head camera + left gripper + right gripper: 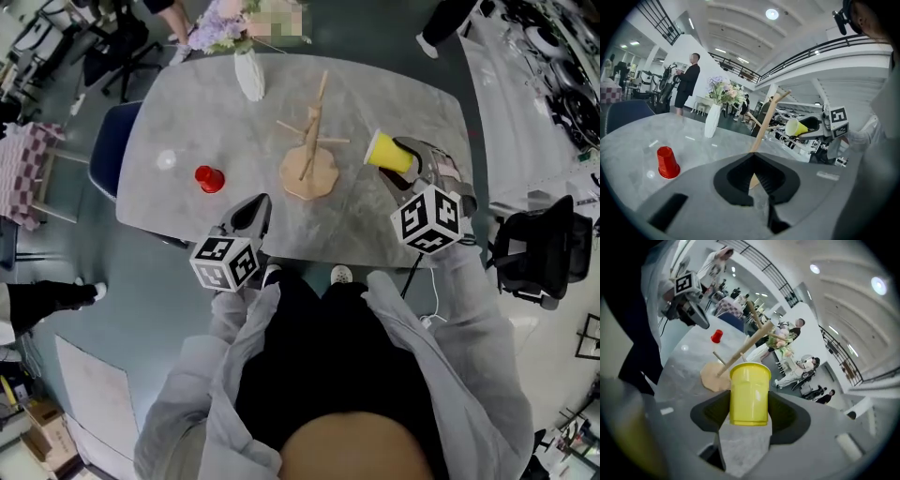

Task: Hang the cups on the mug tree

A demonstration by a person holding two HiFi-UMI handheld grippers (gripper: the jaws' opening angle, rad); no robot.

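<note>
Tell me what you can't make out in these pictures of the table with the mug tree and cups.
Left gripper view: the base of the mug tree is mostly hidden behind the left hand-held gripper itself.
Right gripper view: the yellow cup opens away from the camera, so its inside is hidden.
Head view: a small pale thing on the table is too small to identify.

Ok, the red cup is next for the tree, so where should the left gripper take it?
Across the side wall of the red cup, about mid-height, coming in level from the near edge of the table. It stands mouth-down with its rim on the table, so only its tapered wall offers the jaws a span.
</note>
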